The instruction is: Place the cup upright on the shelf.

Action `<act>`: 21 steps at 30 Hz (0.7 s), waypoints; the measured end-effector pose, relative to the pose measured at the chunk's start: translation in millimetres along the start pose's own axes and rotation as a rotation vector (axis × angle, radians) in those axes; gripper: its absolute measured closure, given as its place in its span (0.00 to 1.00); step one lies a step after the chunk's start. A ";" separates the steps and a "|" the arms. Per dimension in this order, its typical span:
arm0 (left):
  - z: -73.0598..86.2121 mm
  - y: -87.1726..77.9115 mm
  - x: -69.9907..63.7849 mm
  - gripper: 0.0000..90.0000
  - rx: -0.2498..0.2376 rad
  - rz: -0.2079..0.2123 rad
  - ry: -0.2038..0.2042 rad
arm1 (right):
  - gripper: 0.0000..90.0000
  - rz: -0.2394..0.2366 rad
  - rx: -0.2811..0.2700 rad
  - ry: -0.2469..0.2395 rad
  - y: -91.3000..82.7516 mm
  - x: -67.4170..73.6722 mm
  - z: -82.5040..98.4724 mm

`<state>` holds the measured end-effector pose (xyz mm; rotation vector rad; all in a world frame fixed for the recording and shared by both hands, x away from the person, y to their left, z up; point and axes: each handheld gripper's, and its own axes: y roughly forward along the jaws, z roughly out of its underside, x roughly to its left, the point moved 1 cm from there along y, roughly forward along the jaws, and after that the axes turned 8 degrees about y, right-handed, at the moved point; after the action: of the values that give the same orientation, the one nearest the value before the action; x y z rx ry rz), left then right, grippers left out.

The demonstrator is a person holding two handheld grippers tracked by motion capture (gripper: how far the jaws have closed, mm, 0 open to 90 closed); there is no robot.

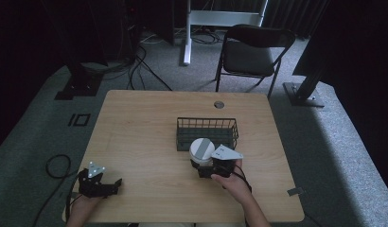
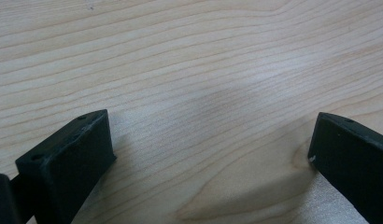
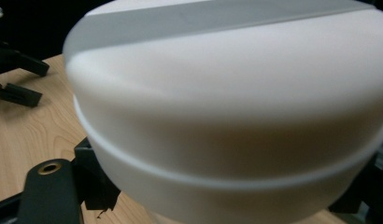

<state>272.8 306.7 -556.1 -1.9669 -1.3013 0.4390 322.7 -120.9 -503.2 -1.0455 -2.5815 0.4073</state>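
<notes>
- Light wood desk [image 1: 135,137], grain running across its top, round cable hole [image 1: 219,104] near the far edge.
- Black folding chair [image 1: 251,52] standing on the grey carpet beyond the desk, turned slightly.
- White stand leg [image 1: 187,33] left of the chair, upright from the floor.
- Black cables [image 1: 135,71] trailing over the carpet past the far left corner.
- Black cable loop [image 1: 57,165] lying on the floor left of the desk.
- Square black outline [image 1: 79,119] marked on the carpet.
- Dark curtains along the back.
</notes>
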 end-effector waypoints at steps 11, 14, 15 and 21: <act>0.0 -0.1 0.1 0.00 0.001 0.000 0.001 | 0.20 0.001 -0.060 0.008 -2.8 0.8 -29.8; 0.0 0.0 0.0 0.00 0.001 0.000 0.001 | 0.20 0.017 -0.070 0.015 -3.0 -1.0 -36.0; 0.0 -0.1 0.1 0.00 0.001 0.000 0.001 | 0.20 0.020 -0.077 0.016 -3.5 -2.7 -42.7; 0.0 0.0 0.1 0.00 0.001 0.000 0.001 | 0.20 0.055 -0.093 0.012 -4.1 -9.0 -61.7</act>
<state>272.8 306.7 -556.1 -1.9663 -1.3007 0.4384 350.9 -121.5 -447.5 -1.1492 -2.5873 0.2962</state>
